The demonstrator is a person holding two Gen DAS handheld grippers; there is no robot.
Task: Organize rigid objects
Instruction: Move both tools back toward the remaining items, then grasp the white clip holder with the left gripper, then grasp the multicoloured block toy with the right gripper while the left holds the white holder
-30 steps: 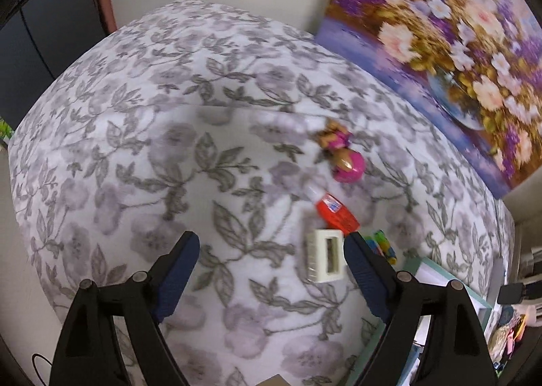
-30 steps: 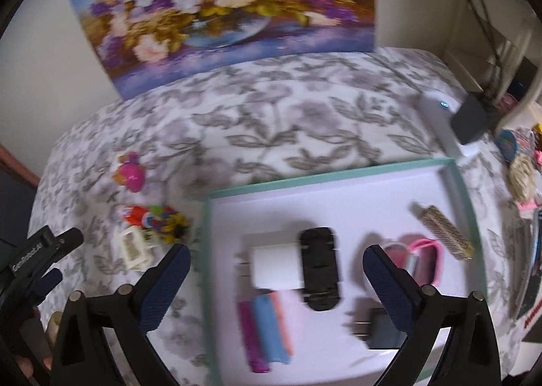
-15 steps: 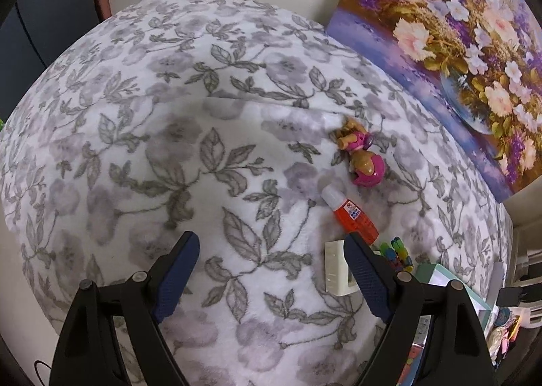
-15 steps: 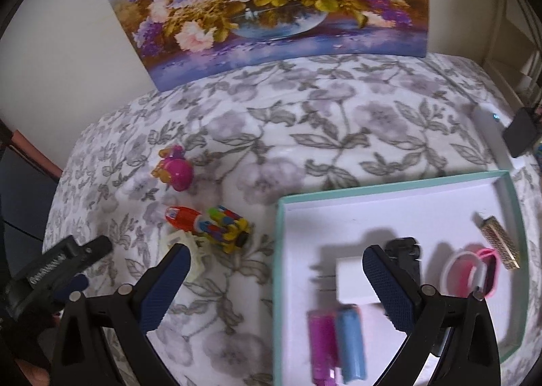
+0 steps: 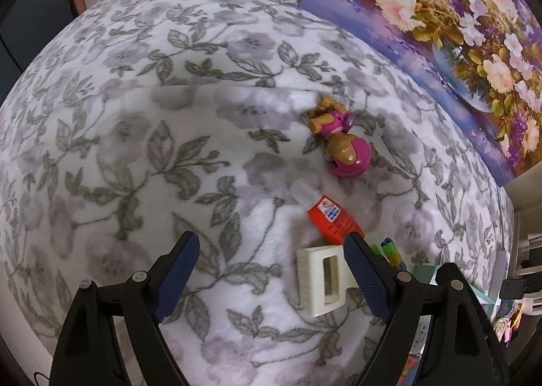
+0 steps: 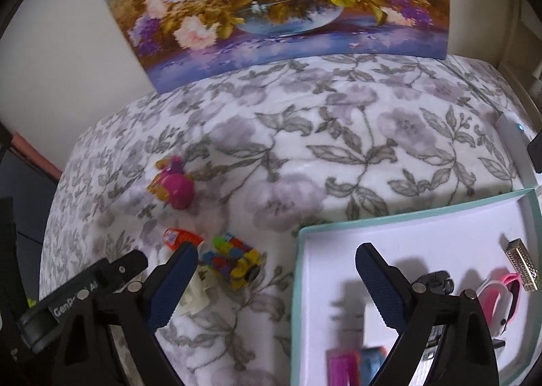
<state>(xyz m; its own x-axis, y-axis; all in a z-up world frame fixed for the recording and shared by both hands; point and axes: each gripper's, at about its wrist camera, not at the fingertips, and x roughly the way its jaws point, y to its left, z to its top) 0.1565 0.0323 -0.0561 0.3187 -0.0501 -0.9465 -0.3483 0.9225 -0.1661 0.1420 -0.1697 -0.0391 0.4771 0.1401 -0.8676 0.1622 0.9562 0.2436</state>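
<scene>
Your left claw [image 5: 267, 272] was spread wide and held nothing; it hovered above the floral blanket [image 5: 142, 121], and its right finger [image 5: 367, 279] overlapped the right edge of the cream plastic clip [image 5: 320, 279] in the view, though whether it touched was unclear. Your right claw [image 6: 274, 281] was equally wide apart and empty, straddling the near left rim of the teal-edged white tray [image 6: 406, 220].

Between the claws, four loose things lay on the blanket left of the tray: the cream clip, one orange tube with a white cap [image 5: 330, 218], one multicoloured block toy [image 6: 235, 259] just beside it, and farther back one pink-and-tan toy figure [image 5: 338, 142], apart from the rest.

In the tray you had a gold patterned box [image 6: 521, 265], a pink-and-white band [image 6: 501, 294], a black gadget [image 6: 437, 281], and a magenta piece [image 6: 344, 367] beside a blue one [image 6: 372, 359] at the near edge, partly hidden.

Beyond the figure the blanket ran open to the flower painting [image 6: 271, 3] propped against the wall.
</scene>
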